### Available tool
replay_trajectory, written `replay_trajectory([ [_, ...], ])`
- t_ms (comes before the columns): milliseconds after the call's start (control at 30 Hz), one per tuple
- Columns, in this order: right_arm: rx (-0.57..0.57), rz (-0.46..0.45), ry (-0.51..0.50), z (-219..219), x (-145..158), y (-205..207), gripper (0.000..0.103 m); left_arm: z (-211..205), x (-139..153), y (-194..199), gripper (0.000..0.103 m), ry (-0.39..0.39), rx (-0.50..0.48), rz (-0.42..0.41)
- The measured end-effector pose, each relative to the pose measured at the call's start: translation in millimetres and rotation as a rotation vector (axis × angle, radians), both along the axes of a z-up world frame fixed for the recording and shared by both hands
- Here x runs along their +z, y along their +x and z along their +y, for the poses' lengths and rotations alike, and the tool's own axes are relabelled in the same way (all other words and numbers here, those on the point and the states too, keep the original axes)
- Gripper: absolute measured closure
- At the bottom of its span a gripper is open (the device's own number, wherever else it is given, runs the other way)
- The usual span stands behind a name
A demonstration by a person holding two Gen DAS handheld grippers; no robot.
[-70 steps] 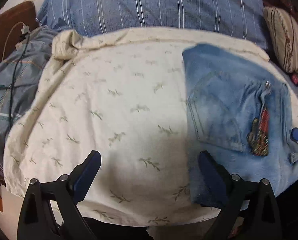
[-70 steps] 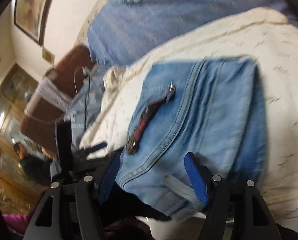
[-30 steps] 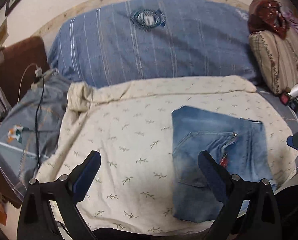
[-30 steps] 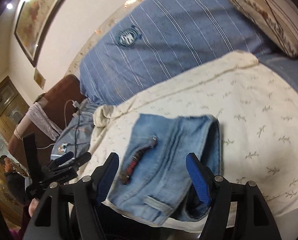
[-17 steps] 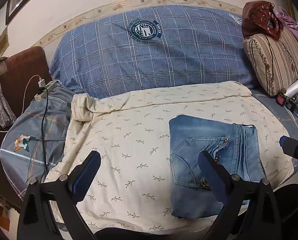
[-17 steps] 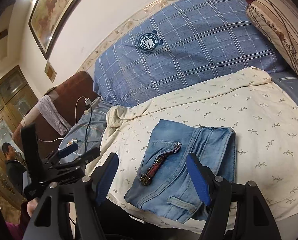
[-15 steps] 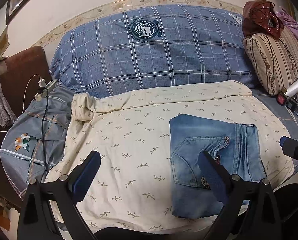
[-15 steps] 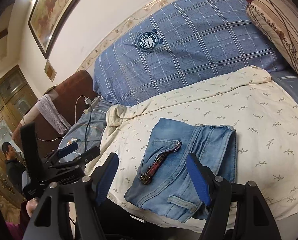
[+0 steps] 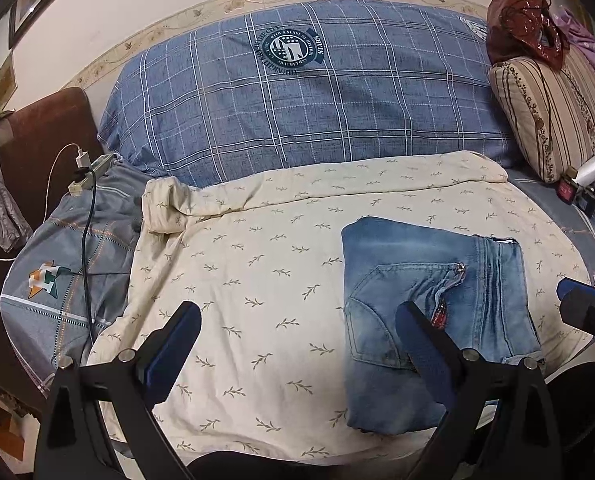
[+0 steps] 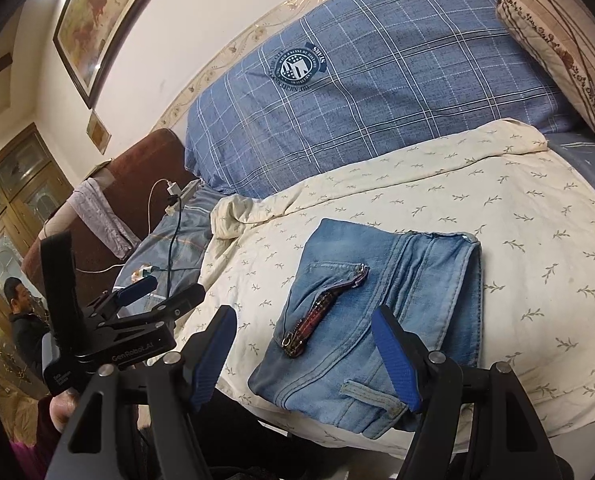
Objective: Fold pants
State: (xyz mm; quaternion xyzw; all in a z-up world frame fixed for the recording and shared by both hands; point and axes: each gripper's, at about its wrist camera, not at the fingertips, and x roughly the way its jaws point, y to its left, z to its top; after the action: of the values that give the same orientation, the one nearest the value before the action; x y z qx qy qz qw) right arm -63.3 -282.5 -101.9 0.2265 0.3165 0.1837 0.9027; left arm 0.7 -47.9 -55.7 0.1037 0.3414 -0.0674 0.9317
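- The faded blue denim pants [image 9: 437,304] lie folded into a compact, roughly rectangular packet on the cream quilt with a small leaf print [image 9: 265,280], toward the near edge of the bed and on the person's right side of it.
- I judge the folding itself to be done: no leg hangs loose, and the packet rests flat with a back pocket and its zip with red patterned trim [image 10: 317,316] facing up.
- The left gripper [image 9: 297,344] hangs above bare quilt beside the packet with its blue-padded jaws spread apart and nothing between them; one jaw overlaps the denim in that view only.
- The right gripper [image 10: 305,356] is likewise released, jaws wide, above the packet's near end without pressing on it as far as the frames show.
- The packet's long axis runs from the near bed edge toward the blue checked pillow with a round crest [image 9: 297,92]; the waistband with a belt loop [image 10: 371,394] points at the person, and the smooth folded edge points at the pillow.
- What remains, if anything, is a light tidy: the near corner slightly overhangs the quilt's edge, so a nudge inward would call for a gentle pinch on the waistband, not a re-fold.
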Motion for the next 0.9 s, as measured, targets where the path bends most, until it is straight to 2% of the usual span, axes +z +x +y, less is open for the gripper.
replay_trajectory([
  [900, -0.023, 0.015, 0.001, -5.7, -2.7, 3.2, 0.030, 0.0, -6.6, 5.7, 0.005, 0.020, -0.001, 0.020],
])
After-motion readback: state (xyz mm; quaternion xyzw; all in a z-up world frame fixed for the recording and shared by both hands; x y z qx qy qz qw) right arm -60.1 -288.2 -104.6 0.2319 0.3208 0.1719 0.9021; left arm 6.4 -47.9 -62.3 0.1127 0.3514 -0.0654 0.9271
